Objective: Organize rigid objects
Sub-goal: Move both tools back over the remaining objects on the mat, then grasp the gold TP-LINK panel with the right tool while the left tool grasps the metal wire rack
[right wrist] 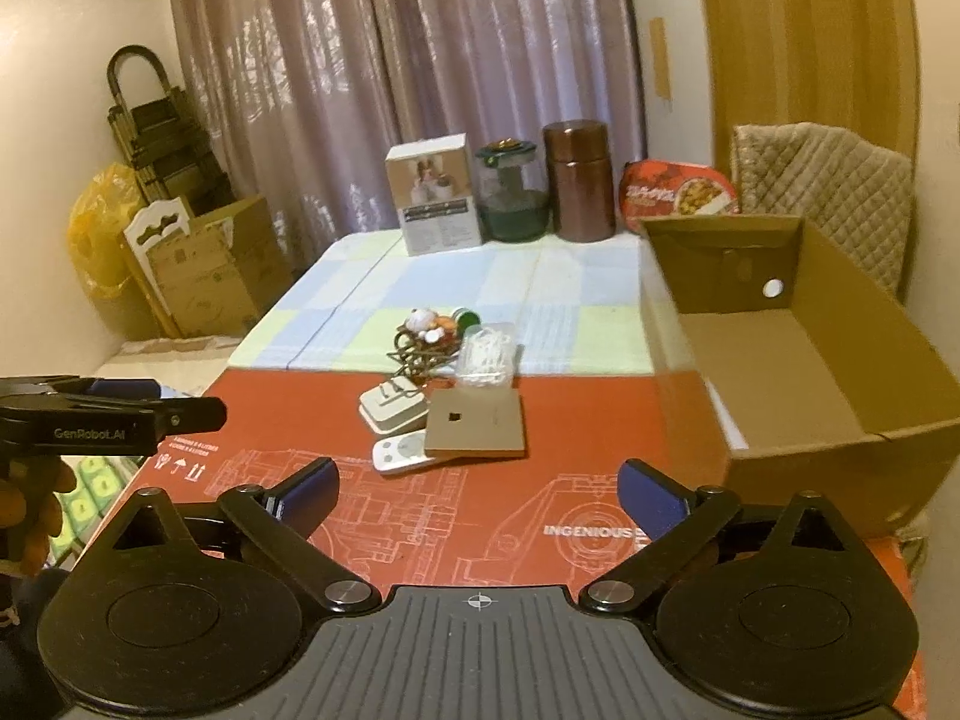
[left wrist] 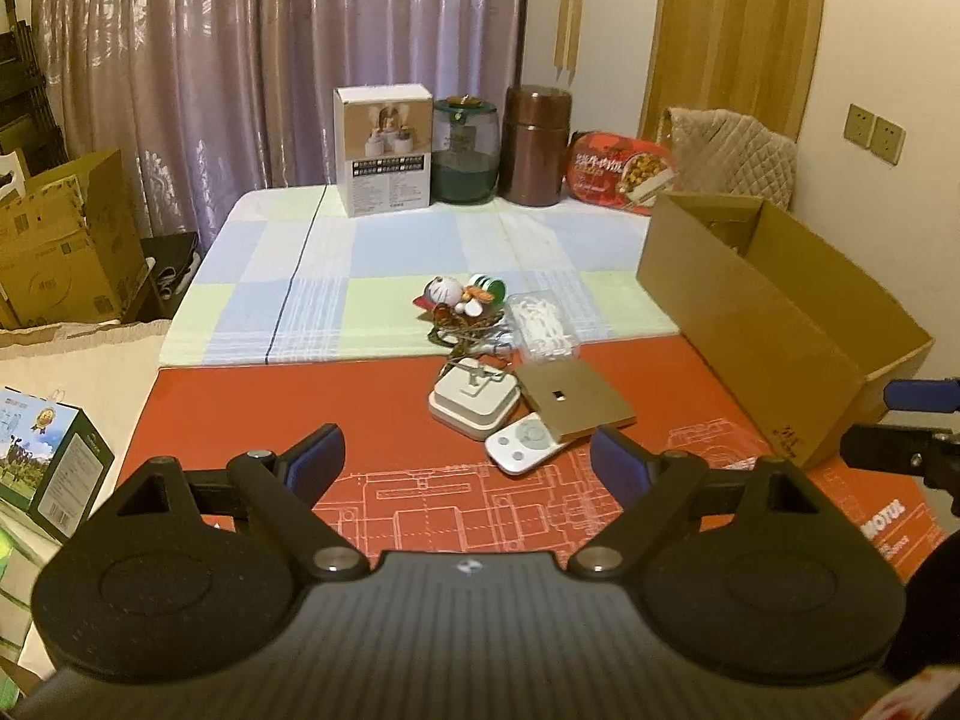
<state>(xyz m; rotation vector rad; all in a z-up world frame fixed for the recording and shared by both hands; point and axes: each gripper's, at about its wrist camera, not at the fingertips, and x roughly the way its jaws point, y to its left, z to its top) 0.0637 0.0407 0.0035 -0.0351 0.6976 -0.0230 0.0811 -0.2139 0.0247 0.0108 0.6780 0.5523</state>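
The left gripper point(left wrist: 468, 465) hovers low over the red desk mat printed with white line drawings point(left wrist: 252, 420), its blue-padded fingers point(left wrist: 318, 459) spread wide apart with nothing between them. Ahead of it, near the middle of the mat, a small heap of things lies close together. A white square plug adapter with a metal clip on top point(left wrist: 474, 399) sits at the heap's left. Just in front of it lies a white remote control with round buttons point(left wrist: 522, 450), its far end tucked under a flat tan square plate with a small dark slot point(left wrist: 573, 399). Behind these, where the mat meets the blue-and-green checked cloth point(left wrist: 360, 276), stands a little toy figure with a white round head on a wire stand point(left wrist: 456, 306), and beside it on the right a clear plastic packet of white pieces point(left wrist: 543, 324).

At the right edge of the desk an open brown cardboard box point(right wrist: 798, 360) stands with only a small white round thing showing in its far corner. The right gripper point(right wrist: 477, 492) hangs over the mat's near edge, beside that box, its fingers point(right wrist: 651, 495) also wide apart and holding nothing.

Along the back of the desk stand a white product box point(left wrist: 387, 150), a green-tinted glass jar point(left wrist: 465, 150), a brown cylindrical canister point(left wrist: 536, 144) and a red food package point(left wrist: 621, 171).
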